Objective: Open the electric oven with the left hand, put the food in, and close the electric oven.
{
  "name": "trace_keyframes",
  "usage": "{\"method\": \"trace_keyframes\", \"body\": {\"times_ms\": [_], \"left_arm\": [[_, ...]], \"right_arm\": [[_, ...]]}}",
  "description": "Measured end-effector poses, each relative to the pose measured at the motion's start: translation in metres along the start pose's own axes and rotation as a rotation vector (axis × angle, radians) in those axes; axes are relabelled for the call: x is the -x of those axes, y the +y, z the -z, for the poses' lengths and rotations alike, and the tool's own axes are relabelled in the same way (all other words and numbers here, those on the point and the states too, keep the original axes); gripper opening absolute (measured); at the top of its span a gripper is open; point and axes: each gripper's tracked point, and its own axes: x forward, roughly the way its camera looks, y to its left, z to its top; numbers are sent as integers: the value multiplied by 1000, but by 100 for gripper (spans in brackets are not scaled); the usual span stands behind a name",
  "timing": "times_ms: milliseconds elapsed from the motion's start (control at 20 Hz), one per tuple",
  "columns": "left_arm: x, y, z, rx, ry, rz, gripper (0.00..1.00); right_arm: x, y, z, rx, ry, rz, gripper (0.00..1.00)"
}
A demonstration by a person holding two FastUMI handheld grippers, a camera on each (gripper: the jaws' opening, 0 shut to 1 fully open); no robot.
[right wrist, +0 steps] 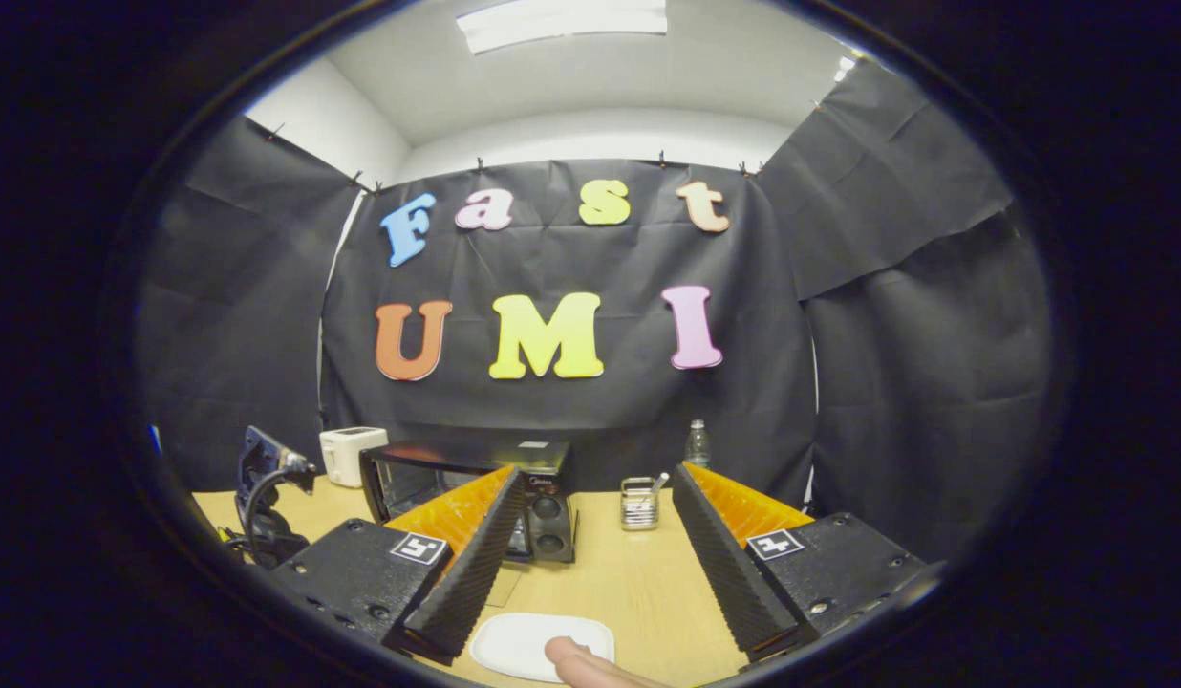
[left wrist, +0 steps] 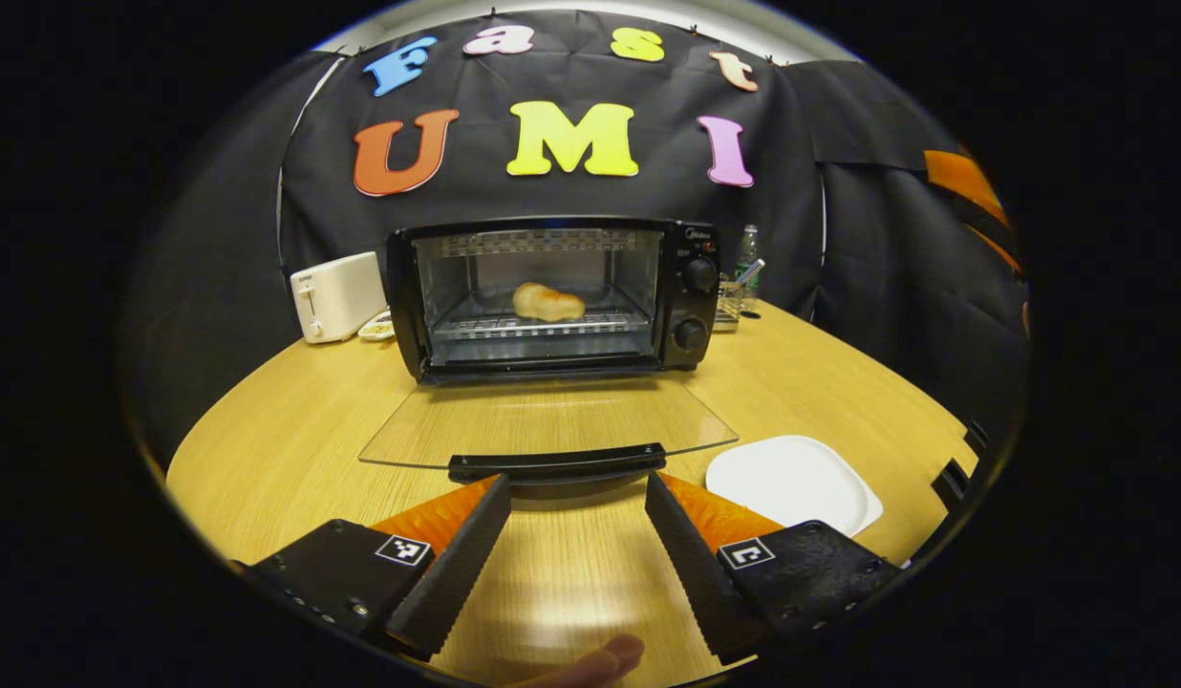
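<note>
**Food on the rack, door down, closing not yet done**

Food [left wrist: 547, 302]: pale bun-like piece lying on the wire rack inside the electric oven [left wrist: 552, 296], roughly mid-rack. Placement step looks complete.

Glass door [left wrist: 543, 425] hangs fully open, lying flat out toward the camera above the table [left wrist: 294, 430]. Its black handle [left wrist: 557, 463] sits at the near edge, just ahead of the left gripper [left wrist: 576, 492]. Gripper fingers spread wide, nothing between them; lined up either side of the handle's span, low and level with it. Likely placed so to catch the handle or lift the door from beneath. A fingertip of the holding hand shows at the bottom edge.

White plate [left wrist: 791, 483] lies bare to the right of the door, probably where the food came from.

Right gripper [right wrist: 595, 535]: fingers apart, empty, held back and high, tilted up toward the wall, apparently kept clear of the door's swing. The plate lies below it.

Beyond: white toaster [left wrist: 337, 296] left of the oven, a bottle [left wrist: 748, 253] and small rack right of it.
</note>
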Motion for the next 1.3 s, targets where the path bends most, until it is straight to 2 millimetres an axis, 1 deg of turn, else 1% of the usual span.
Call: {"method": "trace_keyframes", "body": {"times_ms": [50, 100, 250, 300, 400, 500, 550, 600, 650, 700, 750, 1050, 1300], "left_arm": [[-4, 0, 0, -2, 12, -3, 94], [-8, 0, 0, -4, 17, -5, 94], [-16, 0, 3, 1, 48, -10, 94], [-16, -2, -1, -3, 53, -9, 93], [-18, -3, -2, -28, 70, -19, 93], [-12, 0, 4, -15, 100, -42, 94], [-11, -4, 6, 1, 101, -26, 95], [-12, -5, 7, 12, 108, -20, 95], [-15, -2, 6, 23, 108, -26, 94], [-19, 3, 8, 39, 124, -36, 95], [-22, 3, 14, 70, 150, -27, 94], [-15, 1, -8, 87, 159, -41, 93], [-11, 3, -27, 62, 158, -62, 93]], "right_arm": [[1, -6, -1, 6, 5, 11, 95], [4, -10, -7, 2, 1, 18, 95], [19, -16, -31, -23, -41, 14, 95], [24, -22, -40, -28, -59, 29, 95], [32, -32, -51, -28, -74, 59, 96], [44, -36, -65, -19, -99, 73, 96], [48, -39, -72, -12, -111, 81, 96], [53, -41, -74, -8, -116, 90, 96], [57, -43, -76, -11, -122, 95, 96], [60, -42, -78, -12, -121, 96, 96], [63, -42, -80, -11, -118, 93, 97], [75, -57, -98, -38, -139, 118, 98], [81, -63, -102, -67, -144, 119, 99]]}}
